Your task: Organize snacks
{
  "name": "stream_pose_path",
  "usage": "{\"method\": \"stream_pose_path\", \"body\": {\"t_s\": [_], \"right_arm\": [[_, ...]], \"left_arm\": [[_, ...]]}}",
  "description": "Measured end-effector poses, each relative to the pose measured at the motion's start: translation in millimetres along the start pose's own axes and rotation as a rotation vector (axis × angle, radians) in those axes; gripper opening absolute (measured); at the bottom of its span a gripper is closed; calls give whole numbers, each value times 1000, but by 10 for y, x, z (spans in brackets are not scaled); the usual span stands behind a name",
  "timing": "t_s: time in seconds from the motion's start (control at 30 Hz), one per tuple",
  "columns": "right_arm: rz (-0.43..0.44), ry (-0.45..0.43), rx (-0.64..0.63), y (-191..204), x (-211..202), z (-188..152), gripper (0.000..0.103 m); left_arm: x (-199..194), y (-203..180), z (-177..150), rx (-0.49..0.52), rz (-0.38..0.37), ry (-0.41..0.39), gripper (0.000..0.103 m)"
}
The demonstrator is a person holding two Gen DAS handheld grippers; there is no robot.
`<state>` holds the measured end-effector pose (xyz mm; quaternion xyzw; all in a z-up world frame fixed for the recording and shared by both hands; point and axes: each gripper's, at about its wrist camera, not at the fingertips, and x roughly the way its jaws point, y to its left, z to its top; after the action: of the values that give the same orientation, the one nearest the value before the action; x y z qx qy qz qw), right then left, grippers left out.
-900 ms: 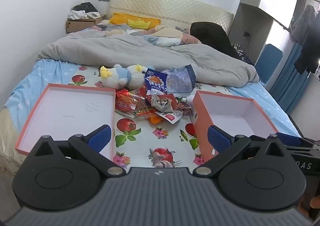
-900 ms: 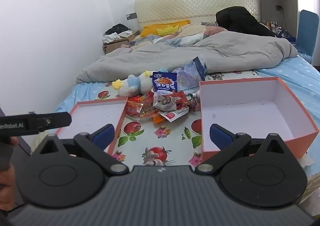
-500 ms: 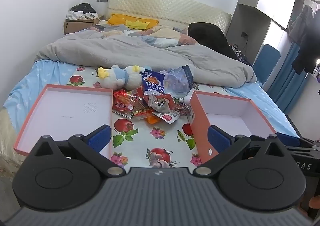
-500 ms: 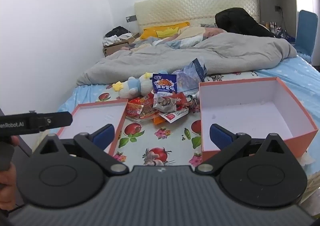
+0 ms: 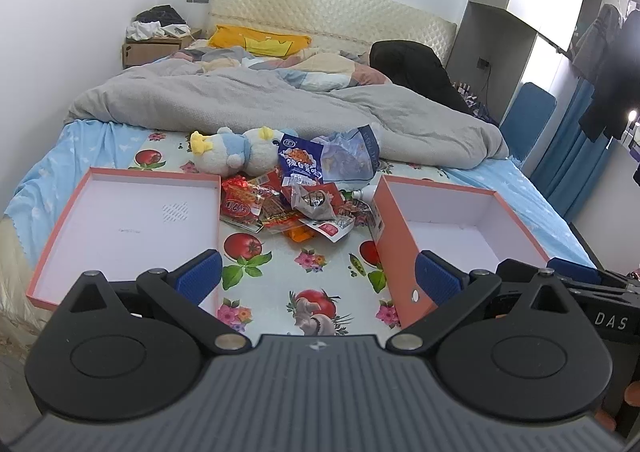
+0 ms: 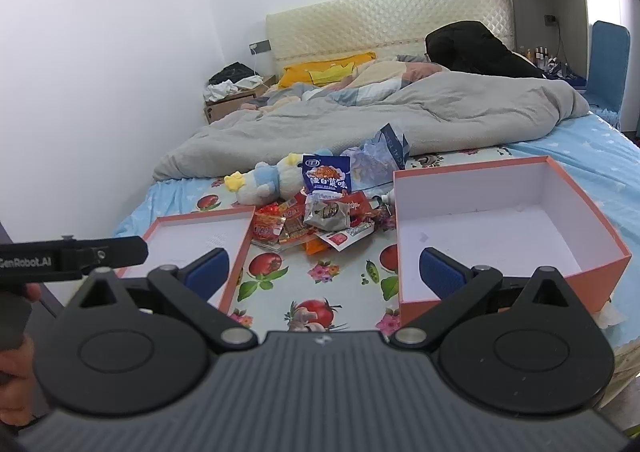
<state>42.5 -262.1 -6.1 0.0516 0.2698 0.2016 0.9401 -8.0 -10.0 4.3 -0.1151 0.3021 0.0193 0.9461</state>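
We hold our left gripper (image 5: 318,278) and right gripper (image 6: 326,274) above the foot of the bed, both spread wide with nothing between the blue pads (image 5: 199,278). The snack pile (image 5: 294,198) lies on the fruit-print cloth (image 5: 280,272), between 2 orange boxes: the shallow lid (image 5: 124,224) on the left and the deeper box (image 6: 500,232) on the right. A blue snack bag (image 6: 326,176) leans at the pile's far edge, touching a plush toy (image 5: 232,156). A grey duvet (image 5: 280,104) is bunched beyond.
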Motion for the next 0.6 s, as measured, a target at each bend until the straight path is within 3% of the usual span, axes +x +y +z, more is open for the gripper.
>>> {"method": "stream_pose_path", "body": {"t_s": [0.6], "right_arm": [[-22, 27, -4, -45, 59, -69, 103]], "left_arm": [[202, -54, -38, 8, -2, 39, 103]]}}
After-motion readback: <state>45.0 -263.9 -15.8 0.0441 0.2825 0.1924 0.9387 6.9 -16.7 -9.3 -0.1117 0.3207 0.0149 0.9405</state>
